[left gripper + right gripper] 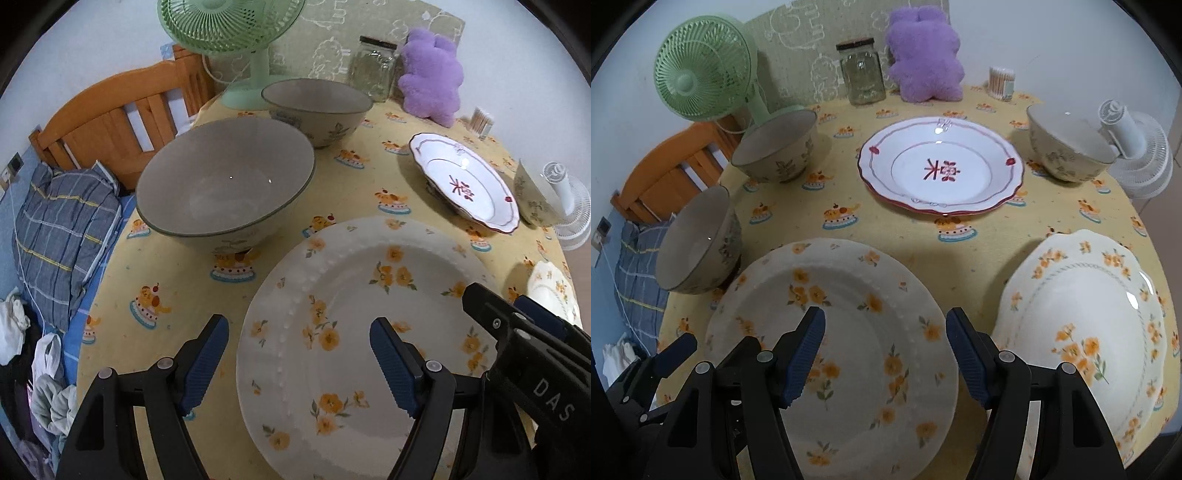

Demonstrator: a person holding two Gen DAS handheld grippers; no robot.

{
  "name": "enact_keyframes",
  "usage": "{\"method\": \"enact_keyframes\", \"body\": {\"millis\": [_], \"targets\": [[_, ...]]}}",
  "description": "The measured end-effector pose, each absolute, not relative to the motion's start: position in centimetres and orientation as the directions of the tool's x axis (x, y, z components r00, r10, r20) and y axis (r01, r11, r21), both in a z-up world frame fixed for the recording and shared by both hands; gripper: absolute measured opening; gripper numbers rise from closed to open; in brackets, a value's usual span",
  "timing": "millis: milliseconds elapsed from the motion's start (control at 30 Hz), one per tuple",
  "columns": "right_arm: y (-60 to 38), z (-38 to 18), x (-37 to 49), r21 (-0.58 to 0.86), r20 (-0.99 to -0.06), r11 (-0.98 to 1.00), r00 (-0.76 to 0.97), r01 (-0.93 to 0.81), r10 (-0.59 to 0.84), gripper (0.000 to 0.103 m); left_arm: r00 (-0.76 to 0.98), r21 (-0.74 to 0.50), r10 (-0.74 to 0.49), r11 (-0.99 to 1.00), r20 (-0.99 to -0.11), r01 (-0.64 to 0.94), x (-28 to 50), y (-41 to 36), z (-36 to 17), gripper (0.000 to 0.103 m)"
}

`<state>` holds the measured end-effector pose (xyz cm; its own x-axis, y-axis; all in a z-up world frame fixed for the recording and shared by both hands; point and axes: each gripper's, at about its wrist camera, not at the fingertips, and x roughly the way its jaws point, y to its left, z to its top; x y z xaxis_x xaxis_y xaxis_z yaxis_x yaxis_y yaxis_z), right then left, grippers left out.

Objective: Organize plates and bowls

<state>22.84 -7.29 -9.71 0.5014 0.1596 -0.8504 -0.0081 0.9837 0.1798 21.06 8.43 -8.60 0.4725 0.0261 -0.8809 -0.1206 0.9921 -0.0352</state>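
Observation:
A white plate with orange flowers (354, 332) (846, 332) lies at the table's near edge. My left gripper (299, 362) is open over its left rim. My right gripper (886, 354) is open over its right part; it shows at the right of the left wrist view (517, 332). A cream scalloped flower plate (1089, 332) (554, 291) lies to the right. A red-rimmed plate (942, 166) (465, 184) lies further back. Three grey bowls stand around: near left (225, 188) (698, 243), far left (317, 107) (775, 144), far right (1067, 144) (532, 195).
At the back stand a green fan (701, 70), a glass jar (862, 74), a purple plush toy (923, 55) and a cotton swab box (1001, 81). A white fan (1137, 147) is at the right edge. A wooden bed frame (110, 122) and bedding lie left.

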Motion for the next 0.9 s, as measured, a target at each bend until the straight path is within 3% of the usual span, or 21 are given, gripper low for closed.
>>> {"method": "enact_keyframes", "body": {"millis": [900], "targets": [[-6.5, -12.1, 21.5, 0.140, -0.899, 0.990, 0.415, -0.024, 0.138, 0.065, 0.396, -0.015, 0.032, 0.993, -0.918, -0.115, 18.8, 9.0, -10.2, 0.070]]}}
